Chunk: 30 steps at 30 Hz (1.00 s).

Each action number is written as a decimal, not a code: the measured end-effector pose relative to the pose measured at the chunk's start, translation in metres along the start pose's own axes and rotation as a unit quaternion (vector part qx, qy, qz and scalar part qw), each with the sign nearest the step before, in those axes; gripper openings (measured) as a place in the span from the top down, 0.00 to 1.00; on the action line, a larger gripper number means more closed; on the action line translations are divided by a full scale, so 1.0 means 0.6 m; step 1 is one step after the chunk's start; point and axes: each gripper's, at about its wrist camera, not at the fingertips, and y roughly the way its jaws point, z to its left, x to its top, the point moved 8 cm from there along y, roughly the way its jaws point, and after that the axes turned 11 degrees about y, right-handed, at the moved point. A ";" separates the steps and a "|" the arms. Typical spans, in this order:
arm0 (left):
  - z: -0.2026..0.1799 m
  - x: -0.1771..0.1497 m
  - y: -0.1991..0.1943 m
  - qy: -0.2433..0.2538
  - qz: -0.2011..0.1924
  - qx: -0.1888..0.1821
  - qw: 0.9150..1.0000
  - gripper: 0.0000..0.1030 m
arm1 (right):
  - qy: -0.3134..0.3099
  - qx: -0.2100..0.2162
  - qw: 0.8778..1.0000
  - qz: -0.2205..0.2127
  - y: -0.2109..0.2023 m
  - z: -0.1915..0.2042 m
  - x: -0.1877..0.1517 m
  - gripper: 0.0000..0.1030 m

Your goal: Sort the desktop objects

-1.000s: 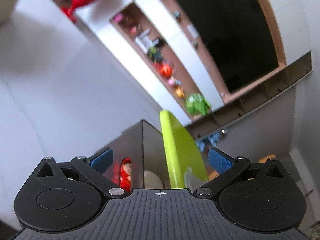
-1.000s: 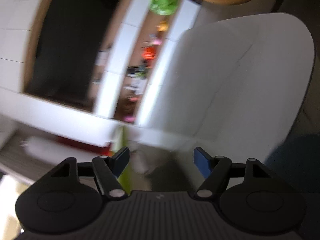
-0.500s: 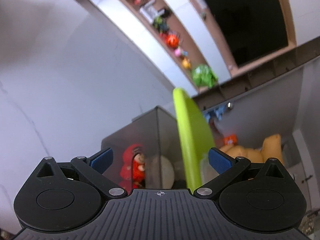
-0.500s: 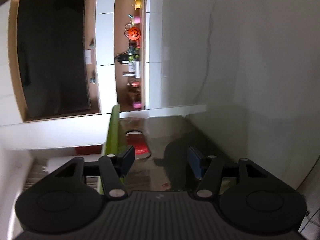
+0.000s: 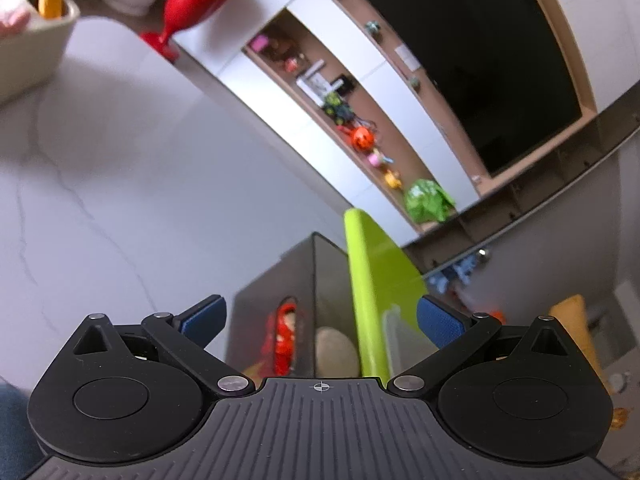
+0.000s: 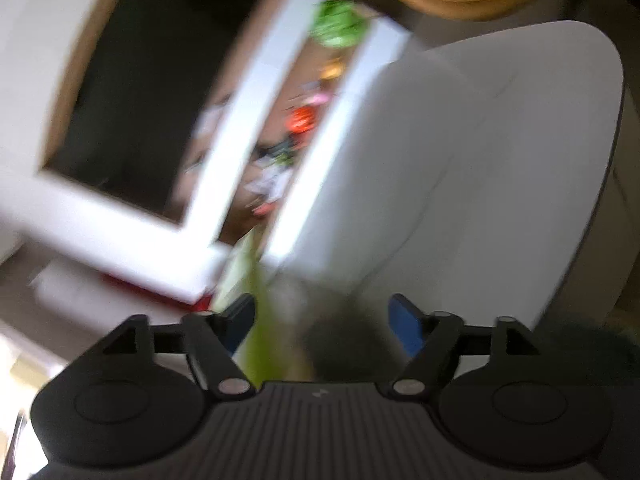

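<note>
My left gripper (image 5: 318, 320) stands released, pads clear of the one smoky box (image 5: 288, 300) at twelve o'clock. The box's single green lid (image 5: 372, 280) is raised on edge, presumably for loading; inside I count one red figurine (image 5: 285, 338) and one pale round item (image 5: 334, 350). My right gripper (image 6: 322, 328) is opening; through blur, apparently the same lid (image 6: 262, 344) lies ungripped between its pads.

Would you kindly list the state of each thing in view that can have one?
Left gripper: open, empty.
Right gripper: jaws opening; grip unclear through blur.
Smoky box: on the white table, red figurine inside.
Green lid: standing on edge beside the box.
</note>
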 end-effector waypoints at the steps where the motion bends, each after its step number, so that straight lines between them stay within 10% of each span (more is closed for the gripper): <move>1: -0.002 -0.003 -0.001 -0.003 -0.005 0.012 1.000 0.00 | 0.000 0.004 1.000 0.017 -0.013 0.001 -0.031 0.18; 9: -0.045 -0.057 0.005 0.005 0.046 0.034 0.998 0.00 | 0.033 0.030 0.991 0.124 -0.030 -0.010 -0.174 0.18; 14: -0.040 -0.068 -0.023 0.002 0.040 0.045 0.998 0.00 | -0.002 0.048 0.998 0.040 0.021 0.034 -0.180 0.17; 17: -0.040 -0.073 -0.036 0.013 0.036 0.057 0.998 0.00 | -0.019 0.061 0.998 -0.004 0.024 0.056 -0.167 0.23; 19: -0.048 -0.073 -0.037 0.023 0.036 0.058 0.997 0.00 | 0.007 0.062 0.998 0.010 0.028 0.058 -0.157 0.53; 30: -0.155 -0.087 0.011 0.133 0.087 0.018 0.987 0.00 | 0.049 0.110 0.980 0.156 -0.016 0.021 0.018 0.67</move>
